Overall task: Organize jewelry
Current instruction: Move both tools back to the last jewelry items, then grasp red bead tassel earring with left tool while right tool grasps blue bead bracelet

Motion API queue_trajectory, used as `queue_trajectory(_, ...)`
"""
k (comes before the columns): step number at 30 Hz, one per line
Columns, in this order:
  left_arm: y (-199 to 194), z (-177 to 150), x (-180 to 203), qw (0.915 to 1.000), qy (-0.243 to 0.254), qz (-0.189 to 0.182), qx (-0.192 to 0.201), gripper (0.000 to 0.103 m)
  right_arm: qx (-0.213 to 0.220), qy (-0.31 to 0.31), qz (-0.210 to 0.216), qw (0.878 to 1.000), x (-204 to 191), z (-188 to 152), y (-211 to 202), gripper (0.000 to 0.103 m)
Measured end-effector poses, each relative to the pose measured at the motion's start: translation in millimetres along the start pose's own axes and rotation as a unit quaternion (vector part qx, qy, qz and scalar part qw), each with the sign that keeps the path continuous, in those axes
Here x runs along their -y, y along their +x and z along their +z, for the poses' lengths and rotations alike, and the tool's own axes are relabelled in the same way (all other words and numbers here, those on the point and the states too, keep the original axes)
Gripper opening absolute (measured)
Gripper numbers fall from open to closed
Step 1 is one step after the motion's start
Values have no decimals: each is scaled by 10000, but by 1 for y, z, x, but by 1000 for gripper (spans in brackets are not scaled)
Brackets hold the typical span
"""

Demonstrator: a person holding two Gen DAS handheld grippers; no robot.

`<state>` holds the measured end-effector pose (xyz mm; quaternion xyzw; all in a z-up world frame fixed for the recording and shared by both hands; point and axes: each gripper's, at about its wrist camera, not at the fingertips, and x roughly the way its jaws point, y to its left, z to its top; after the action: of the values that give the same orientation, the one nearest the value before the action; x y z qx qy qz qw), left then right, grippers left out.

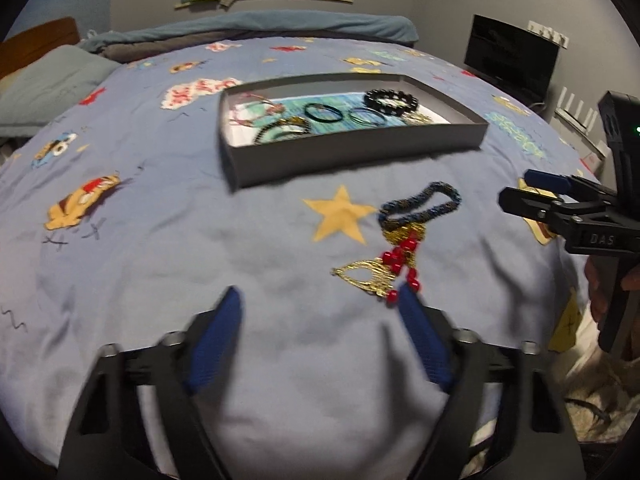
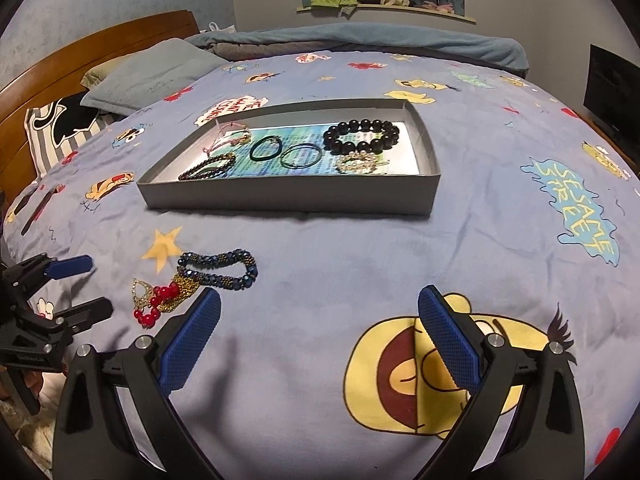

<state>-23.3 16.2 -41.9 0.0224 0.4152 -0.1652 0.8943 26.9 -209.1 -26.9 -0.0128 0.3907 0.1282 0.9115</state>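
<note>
Left gripper (image 1: 320, 300) hovering over bedspread (image 1: 160, 240), jaws apart, nothing between; red-bead gold piece (image 1: 394, 266) lying just past its right pad. Right gripper (image 2: 320, 304) jaws wide, empty. Blue bracelet (image 2: 220, 270) lying beyond on the cover. Farther back, box (image 2: 288, 196) holding black bead bracelet (image 2: 362, 134) and bangles (image 2: 286, 152)

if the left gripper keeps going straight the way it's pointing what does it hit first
Probably bare bedspread. The left gripper points down at open cloth; the gold and red jewelry lies just off its right fingertip. Depth is uncertain.
</note>
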Motion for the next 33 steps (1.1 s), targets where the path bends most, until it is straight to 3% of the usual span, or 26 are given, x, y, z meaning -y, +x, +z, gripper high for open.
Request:
queue_trajectory(2,2,1,1,9999,-37,-145,-81,45,-21,-27,23,10000,-2,-2,1,98)
queue_trajectory(5,3,1,3,9992,-91,-376,-140,38,-48,-37,50,10000,-4,-3,3,98)
queue_trajectory(14,19,3,0,9967,-384,-631,-345,31,-41,-98,141,9998,-8,-3,6,98)
queue_trajectory(20,27,9,1,9967,-442,-588,-330,23,-24,-150,184,9997,-14,-5,9,96)
queue_trajectory(24,30,12,7,9980,-299,-484,-280,20,-34,-217,260,9994,-21,-3,15,84)
queue_trajectory(28,28,15,10,9992,-116,-336,-175,5,5,-246,294,9993,-27,1,20,65)
queue_trajectory(33,22,16,9,9996,-18,-294,-50,3,11,-255,313,9992,-32,7,26,49)
